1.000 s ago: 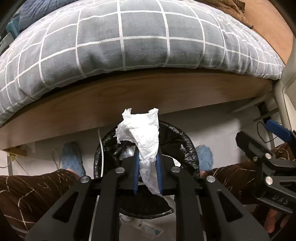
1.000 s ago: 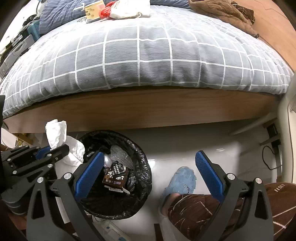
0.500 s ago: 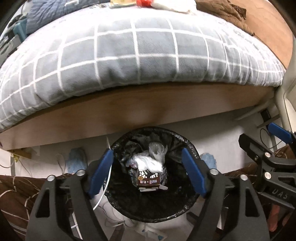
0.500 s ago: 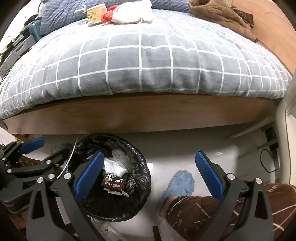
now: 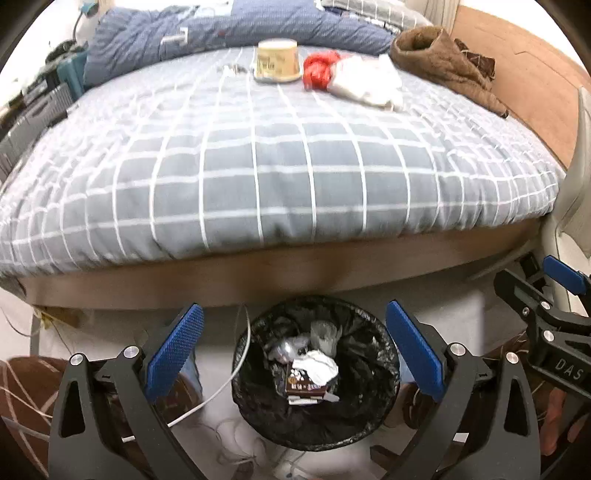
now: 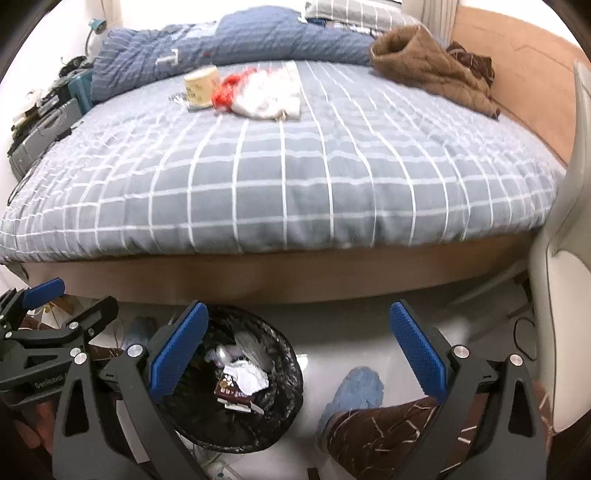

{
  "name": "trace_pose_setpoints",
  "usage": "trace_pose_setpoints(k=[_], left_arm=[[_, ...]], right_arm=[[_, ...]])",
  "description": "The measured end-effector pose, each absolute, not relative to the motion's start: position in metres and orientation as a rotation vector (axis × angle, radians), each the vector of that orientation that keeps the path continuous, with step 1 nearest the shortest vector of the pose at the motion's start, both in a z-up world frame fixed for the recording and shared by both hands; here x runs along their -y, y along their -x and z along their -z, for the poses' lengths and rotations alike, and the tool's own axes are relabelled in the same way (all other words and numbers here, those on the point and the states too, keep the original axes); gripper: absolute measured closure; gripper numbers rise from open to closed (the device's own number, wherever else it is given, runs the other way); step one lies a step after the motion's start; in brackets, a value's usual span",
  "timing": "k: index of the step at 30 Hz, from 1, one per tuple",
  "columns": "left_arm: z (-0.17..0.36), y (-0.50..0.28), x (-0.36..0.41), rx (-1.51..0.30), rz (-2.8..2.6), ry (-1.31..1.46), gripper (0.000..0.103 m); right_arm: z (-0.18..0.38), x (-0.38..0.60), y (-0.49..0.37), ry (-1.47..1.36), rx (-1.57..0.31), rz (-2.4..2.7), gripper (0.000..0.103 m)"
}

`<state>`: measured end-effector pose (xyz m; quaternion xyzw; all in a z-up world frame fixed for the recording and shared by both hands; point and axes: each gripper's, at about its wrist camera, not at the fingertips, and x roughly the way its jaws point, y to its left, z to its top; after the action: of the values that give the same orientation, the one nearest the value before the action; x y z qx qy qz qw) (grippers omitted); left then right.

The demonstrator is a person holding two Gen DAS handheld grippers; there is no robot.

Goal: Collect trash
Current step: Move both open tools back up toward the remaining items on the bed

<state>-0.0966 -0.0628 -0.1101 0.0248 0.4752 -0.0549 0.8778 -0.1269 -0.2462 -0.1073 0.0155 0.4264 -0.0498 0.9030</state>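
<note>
A round bin with a black liner (image 5: 369, 421) stands on the floor by the bed; it also shows in the right wrist view (image 6: 284, 417). Inside lie a crumpled white tissue (image 5: 316, 369) and a brown box (image 5: 304, 386). My left gripper (image 5: 295, 350) is open and empty above the bin. My right gripper (image 6: 299, 354) is open and empty, to the bin's right. On the bed lie a beige paper cup (image 5: 276, 61), a red wrapper (image 5: 319, 74) and a white plastic bag (image 5: 364, 83), far from both grippers.
A bed with a grey checked cover (image 5: 277, 166) fills the view behind the bin, on a wooden frame (image 5: 295, 269). A brown garment (image 5: 443, 62) and blue bedding (image 5: 221, 33) lie at the back. The person's legs and blue slipper (image 6: 358, 391) are beside the bin.
My left gripper opened and dropped the white tissue into the bin. Both grippers have since tilted up and back, bringing the top of the bed into view.
</note>
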Motion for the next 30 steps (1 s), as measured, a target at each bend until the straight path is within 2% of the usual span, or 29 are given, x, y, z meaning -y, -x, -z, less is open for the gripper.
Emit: trace_pose_setpoints(k=[17, 30], left_arm=[[0.043, 0.095, 0.052, -0.888, 0.087, 0.0, 0.006], [0.009, 0.062, 0.045, -0.863, 0.086, -0.009, 0.006]], right_arm=[[0.05, 0.238, 0.12, -0.018, -0.784, 0.044, 0.008], [0.015, 0.238, 0.087, 0.005, -0.748, 0.065, 0.008]])
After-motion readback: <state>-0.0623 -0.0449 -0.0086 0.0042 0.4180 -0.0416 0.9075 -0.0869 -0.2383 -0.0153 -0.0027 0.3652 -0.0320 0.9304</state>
